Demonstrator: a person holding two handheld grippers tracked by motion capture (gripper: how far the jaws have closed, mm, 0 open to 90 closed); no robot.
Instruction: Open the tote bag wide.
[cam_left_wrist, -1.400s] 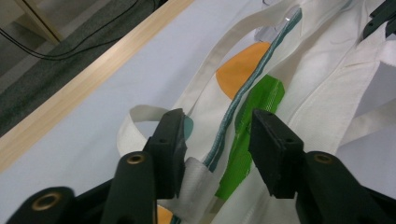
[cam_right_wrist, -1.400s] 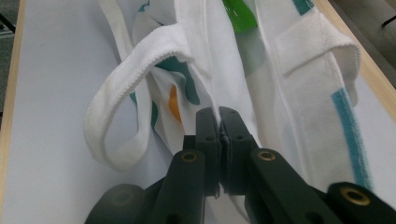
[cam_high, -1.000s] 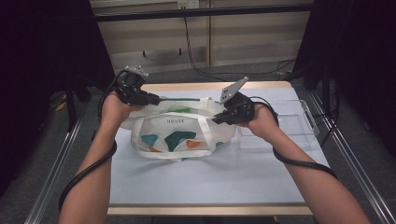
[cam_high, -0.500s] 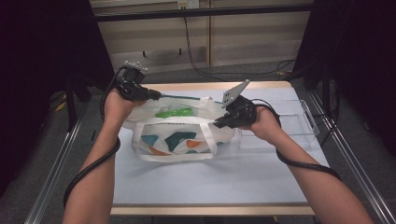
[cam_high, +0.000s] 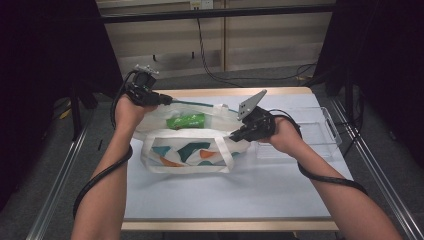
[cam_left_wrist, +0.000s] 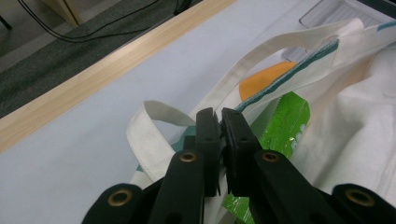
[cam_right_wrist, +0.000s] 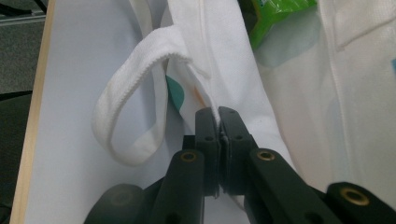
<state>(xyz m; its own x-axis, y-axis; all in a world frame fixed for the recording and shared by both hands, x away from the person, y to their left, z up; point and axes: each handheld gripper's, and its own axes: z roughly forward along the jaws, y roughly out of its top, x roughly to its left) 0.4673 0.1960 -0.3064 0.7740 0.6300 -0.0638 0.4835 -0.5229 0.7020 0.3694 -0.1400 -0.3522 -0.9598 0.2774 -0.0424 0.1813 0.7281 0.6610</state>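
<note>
White cloth tote bag (cam_high: 187, 150) sits mid-worktop (cam_high: 225, 200), mouth held apart: left claw (cam_high: 167, 101) clamped on far rim, right claw (cam_high: 235, 135) on near rim. Green packet (cam_high: 186, 121) already inside; clear tray (cam_high: 320, 132) emptied.

Tote bag (cam_high: 187, 152) at mid surface (cam_high: 225, 195), packet (cam_high: 186, 121) inside it. Clear tray (cam_high: 320, 130) just right of bag. Left tongs (cam_high: 167, 100) at bag's far-left rim, right tongs (cam_high: 235, 136) at its right rim.
</note>
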